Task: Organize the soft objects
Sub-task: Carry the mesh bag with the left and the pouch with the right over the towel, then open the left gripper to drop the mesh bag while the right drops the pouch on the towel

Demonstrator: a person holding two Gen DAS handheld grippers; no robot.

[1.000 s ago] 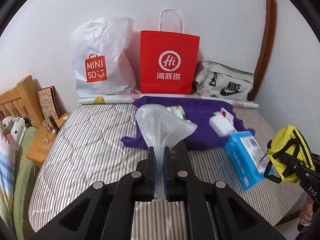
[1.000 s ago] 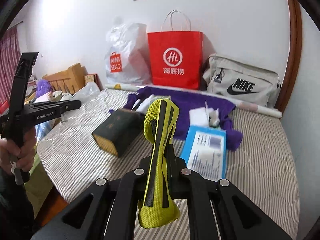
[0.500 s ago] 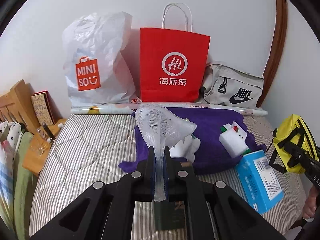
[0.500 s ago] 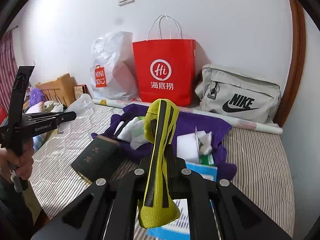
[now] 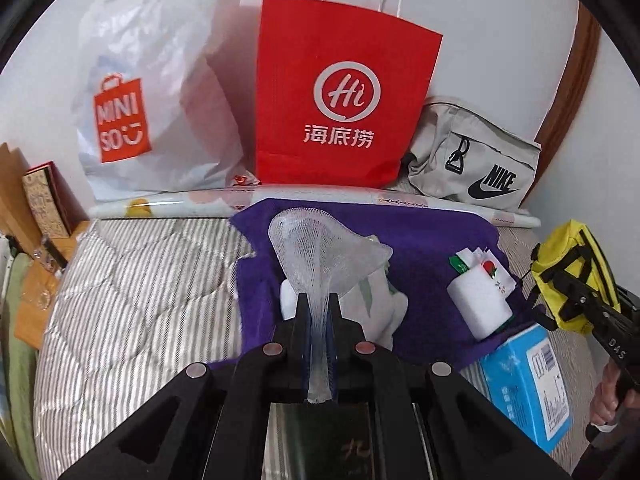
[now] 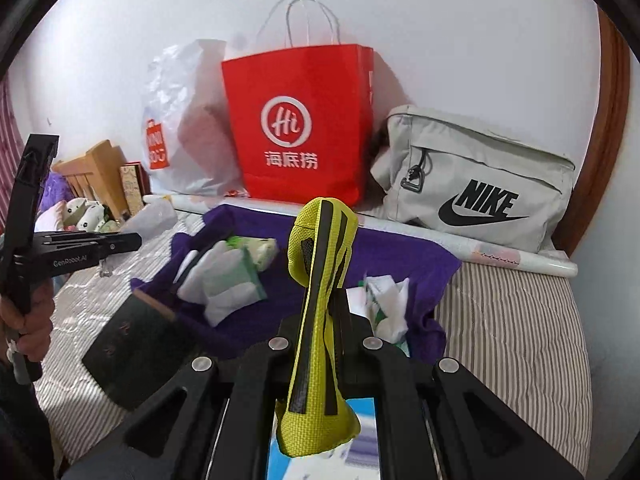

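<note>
— Bed ahead; what do your tongs hold?
— Left tongs pinch white mesh netting; right tongs clamp a yellow pouch, upright. Red bag stands straight ahead against the wall, nearer my left

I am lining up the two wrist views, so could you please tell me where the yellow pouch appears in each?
Left wrist: the yellow pouch is at the right edge, held in the right gripper.
Right wrist: it fills the centre foreground, clamped upright between the fingers.
Shared landmark: the red paper bag against the wall.
</note>
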